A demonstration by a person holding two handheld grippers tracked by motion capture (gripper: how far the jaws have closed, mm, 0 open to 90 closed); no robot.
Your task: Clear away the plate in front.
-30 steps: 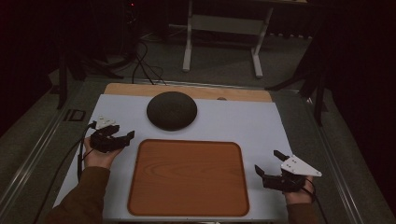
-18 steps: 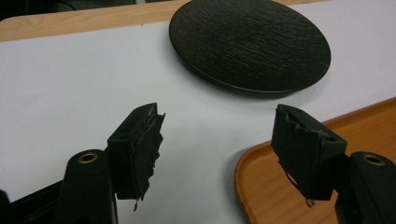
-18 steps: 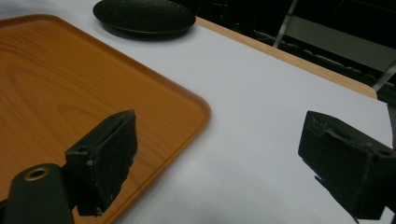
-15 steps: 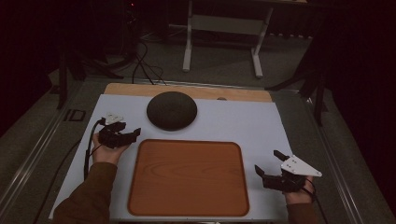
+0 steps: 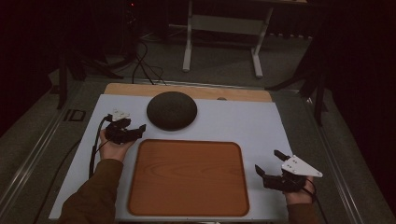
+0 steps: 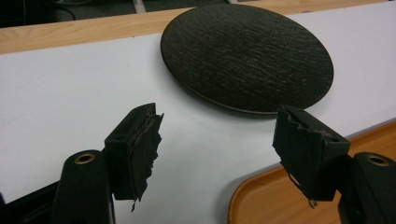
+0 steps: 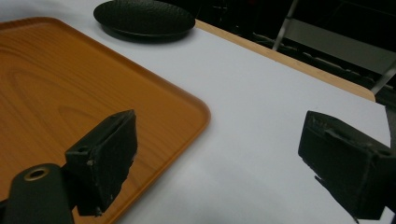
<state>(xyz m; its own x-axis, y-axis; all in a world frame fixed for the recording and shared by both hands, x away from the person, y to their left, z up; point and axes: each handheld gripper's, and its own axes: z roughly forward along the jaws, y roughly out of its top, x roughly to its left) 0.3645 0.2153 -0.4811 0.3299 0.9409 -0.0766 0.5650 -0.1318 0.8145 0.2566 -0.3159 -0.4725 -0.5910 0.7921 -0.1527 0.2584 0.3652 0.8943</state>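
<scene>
Fingers point(image 6: 135, 149) of the left gripper point(image 5: 125, 132) stand apart, empty, near the dark plate point(image 5: 172, 110) behind the tray point(image 5: 188, 177); likely a rim grasp, so approach low; right gripper point(image 5: 272, 169), also spread, waits beside the tray.

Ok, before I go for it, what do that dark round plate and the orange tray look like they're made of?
The dark plate looks like black-stained wood or a wood-look moulding: matte, with fine parallel grain lines across its face. The tray looks like wood or wood-print laminate: warm orange-brown, curved grain bands, a smooth low-sheen surface and a raised rounded rim. Neither can be confirmed as solid wood from the pictures.
</scene>
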